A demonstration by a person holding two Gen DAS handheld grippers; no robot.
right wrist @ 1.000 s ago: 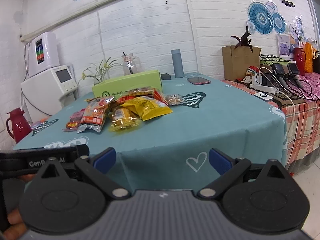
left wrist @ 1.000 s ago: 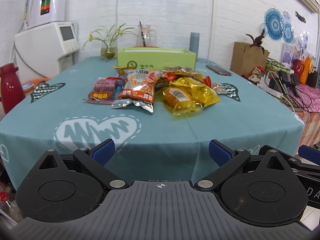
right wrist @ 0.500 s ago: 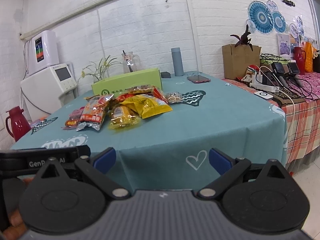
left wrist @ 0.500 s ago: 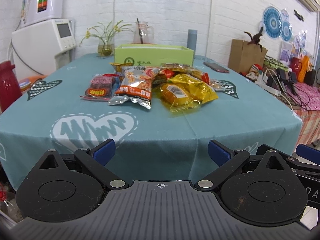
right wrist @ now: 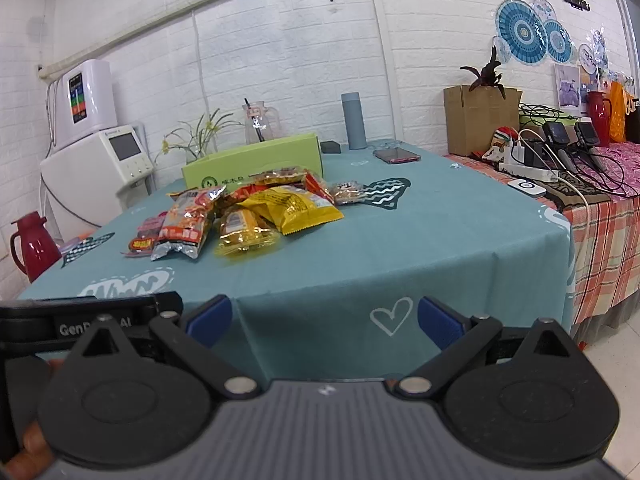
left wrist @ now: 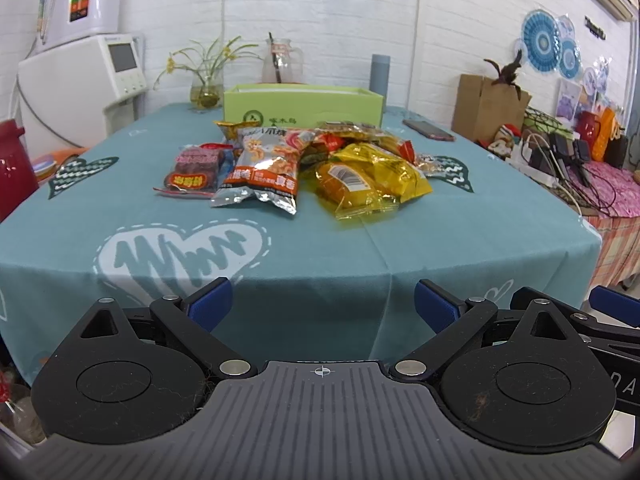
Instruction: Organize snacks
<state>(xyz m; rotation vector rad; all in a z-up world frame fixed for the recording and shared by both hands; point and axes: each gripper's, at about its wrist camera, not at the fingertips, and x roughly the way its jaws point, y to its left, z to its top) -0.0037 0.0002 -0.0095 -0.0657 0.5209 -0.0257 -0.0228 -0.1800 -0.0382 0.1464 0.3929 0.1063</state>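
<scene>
- Low at the near table edge: left gripper (left wrist: 322,306) held level, blue fingertips (left wrist: 210,304) spread wide, nothing between them, pointed at the snack pile.
- Just beside it, to its right: right gripper (right wrist: 324,318), also level and wide open, empty, aimed across the near corner of the table (right wrist: 460,240).
- Well ahead of both, mid-table: snack pile (left wrist: 296,160), heaped and overlapping on the teal tablecloth (left wrist: 120,208).
- Leftmost in the pile: clear pack with dark reddish blocks (left wrist: 194,170), lying flat.
- Touching its right side: silver-and-orange bag (left wrist: 264,168), puffed, front seam toward the grippers.
- Right of that: yellow crinkled bags (left wrist: 372,178), one clear-ended and nearest the edge, barcode facing up.
- Behind these: red and orange wrappers (left wrist: 340,136), partly buried, details not readable.
- Directly behind the pile: green box (left wrist: 302,106), open-topped, long side facing forward, front snacks close against it.
- Bare cloth between grippers and pile, with a white heart print (left wrist: 180,252) on the left.
- Right of the pile: open cloth out to the table edge; phone (right wrist: 396,155) near the far right corner.
</scene>
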